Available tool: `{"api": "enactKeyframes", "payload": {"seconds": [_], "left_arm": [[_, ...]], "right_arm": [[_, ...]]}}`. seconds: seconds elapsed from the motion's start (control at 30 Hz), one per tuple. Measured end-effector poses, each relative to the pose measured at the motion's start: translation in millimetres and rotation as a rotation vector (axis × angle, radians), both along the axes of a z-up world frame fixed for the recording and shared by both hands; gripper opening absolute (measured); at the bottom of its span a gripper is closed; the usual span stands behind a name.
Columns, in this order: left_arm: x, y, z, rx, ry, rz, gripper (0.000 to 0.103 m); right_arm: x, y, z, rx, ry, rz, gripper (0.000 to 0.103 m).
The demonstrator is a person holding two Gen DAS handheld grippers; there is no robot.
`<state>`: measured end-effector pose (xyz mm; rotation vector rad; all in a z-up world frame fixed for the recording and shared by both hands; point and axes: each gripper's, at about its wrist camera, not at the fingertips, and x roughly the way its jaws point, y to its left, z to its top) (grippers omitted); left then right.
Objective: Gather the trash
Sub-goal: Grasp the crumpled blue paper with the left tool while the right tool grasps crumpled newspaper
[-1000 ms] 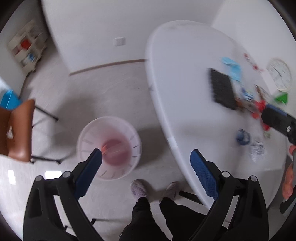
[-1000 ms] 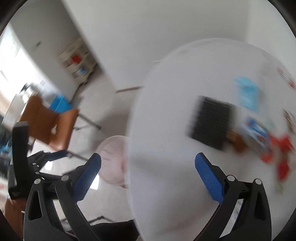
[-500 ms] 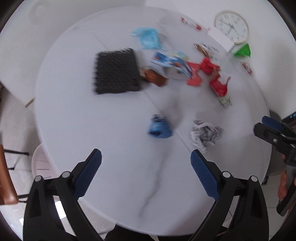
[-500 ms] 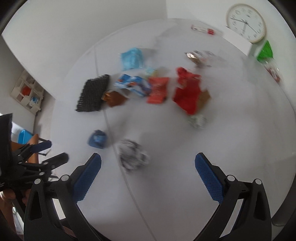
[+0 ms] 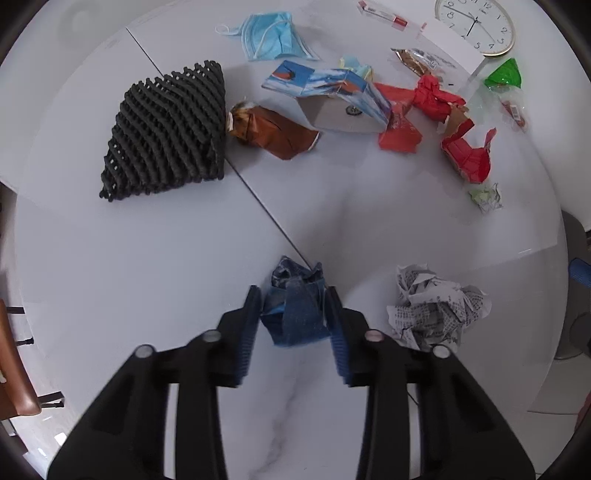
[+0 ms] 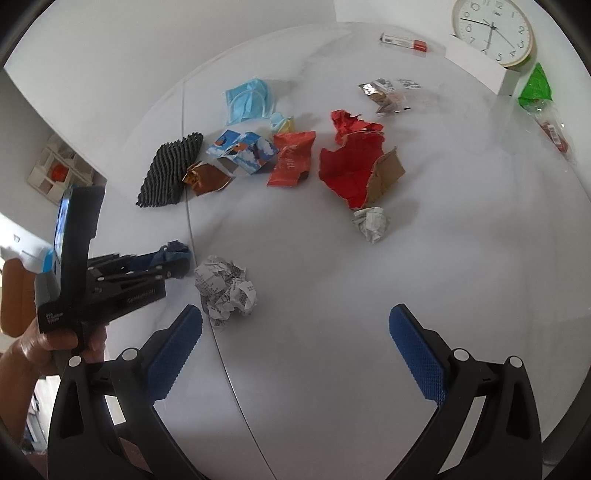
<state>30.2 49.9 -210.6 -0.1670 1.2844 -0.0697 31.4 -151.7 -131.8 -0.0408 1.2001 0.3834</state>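
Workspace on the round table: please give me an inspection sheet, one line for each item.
Surface: white table, a seam across it.
Job's things: blue crumpled wrapper; crumpled newspaper ball; red torn paper; face mask; brown wrapper.
Clutter: black mesh mat; wall clock.
Grippers: left gripper has just been closing, jaws now pressing the blue wrapper; right gripper wide open, nothing between its jaws.
Cables: nothing seen.
Surroundings: brown chair; a hand holding the left gripper.
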Motion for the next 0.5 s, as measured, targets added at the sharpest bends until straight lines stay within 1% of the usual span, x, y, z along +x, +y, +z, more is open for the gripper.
{"api": "enactKeyframes", "payload": {"seconds": [0.13, 0.23, 0.33, 0.4, 0.5], "left_arm": [[-5.2, 3.5, 2.5, 0.014, -0.009, 0.021, 0.033], [-13.1, 7.6, 13.6, 0.008, -0.024, 0.053, 0.033], [-25.7, 23.2, 31.6, -0.004, -0.044, 0.116, 0.033], [-27.6, 27.8, 39.4, -0.001, -0.058, 0.152, 0.033], [-46.6, 52.0, 55.4, 0.01, -0.075, 0.23, 0.033]], "right_arm": [[2.8, 9.4, -9.5, 0.015, 0.018, 0.049, 0.1], [6.6, 23.4, -17.9, 0.018, 0.025, 0.099, 0.097], [12.7, 43.2, -29.9, 0.014, 0.037, 0.156, 0.096], [16.5, 58.7, -39.6, 0.002, 0.047, 0.197, 0.093], [20.5, 79.1, -55.6, -0.028, 0.07, 0.248, 0.086]]}}
